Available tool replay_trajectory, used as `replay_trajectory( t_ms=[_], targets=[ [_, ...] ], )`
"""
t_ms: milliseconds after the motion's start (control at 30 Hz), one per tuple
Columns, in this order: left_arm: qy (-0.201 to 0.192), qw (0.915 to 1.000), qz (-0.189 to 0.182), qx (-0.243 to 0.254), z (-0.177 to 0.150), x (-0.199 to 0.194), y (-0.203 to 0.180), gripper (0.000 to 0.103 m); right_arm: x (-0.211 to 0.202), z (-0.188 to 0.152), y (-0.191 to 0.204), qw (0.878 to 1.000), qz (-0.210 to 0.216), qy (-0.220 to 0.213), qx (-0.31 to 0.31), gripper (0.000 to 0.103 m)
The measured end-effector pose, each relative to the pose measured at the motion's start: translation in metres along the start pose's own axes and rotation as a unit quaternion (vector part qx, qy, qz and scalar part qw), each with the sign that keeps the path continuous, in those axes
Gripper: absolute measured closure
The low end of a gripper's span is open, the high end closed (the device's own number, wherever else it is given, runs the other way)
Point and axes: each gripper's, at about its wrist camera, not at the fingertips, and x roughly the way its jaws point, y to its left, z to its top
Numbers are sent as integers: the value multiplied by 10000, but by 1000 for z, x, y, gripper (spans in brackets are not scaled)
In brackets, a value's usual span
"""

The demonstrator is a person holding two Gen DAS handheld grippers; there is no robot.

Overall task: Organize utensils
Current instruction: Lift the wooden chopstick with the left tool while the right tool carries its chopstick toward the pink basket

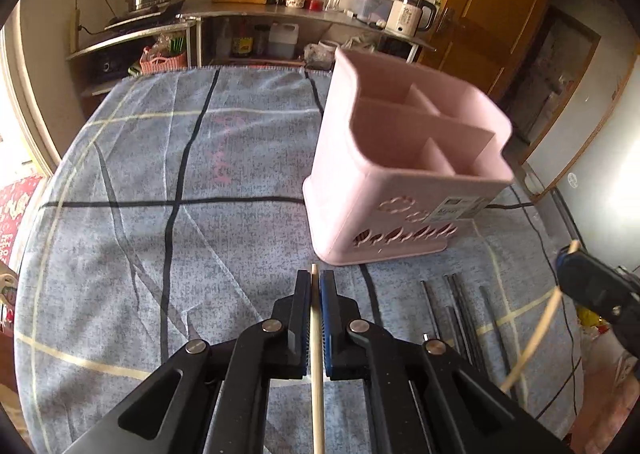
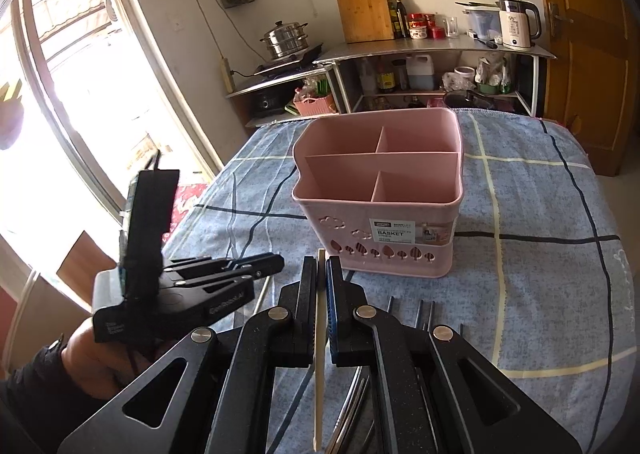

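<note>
Chopsticks clamped, basket ahead.

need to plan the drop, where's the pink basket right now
The pink basket stands upright on the blue checked tablecloth, ahead of both claws; centred in the right wrist view, to the right in the left wrist view, with dark chopsticks lying before it.

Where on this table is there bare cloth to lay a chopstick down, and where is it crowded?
Free: the blue checked tablecloth left of the pink plastic divided utensil basket, and the stretch to the basket's right in the right wrist view. Crowded: the strip in front of the basket, where dark chopsticks lie beside the left claw and right claw, each gripping a pale wooden chopstick.
</note>
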Motion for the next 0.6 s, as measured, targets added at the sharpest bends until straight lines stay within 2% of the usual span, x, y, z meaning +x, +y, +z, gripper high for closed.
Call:
replay_trajectory(
  t_ms=[300,600],
  targets=[
    [-855,9957,-117,332,23,-82,-20,99,-19,10,10,9996,-3,-267,-119,98],
    [-1124,9926,-202,410,30,-118,-31,99,-39,18,15,9983,-38,-526,-231,98]
  ],
)
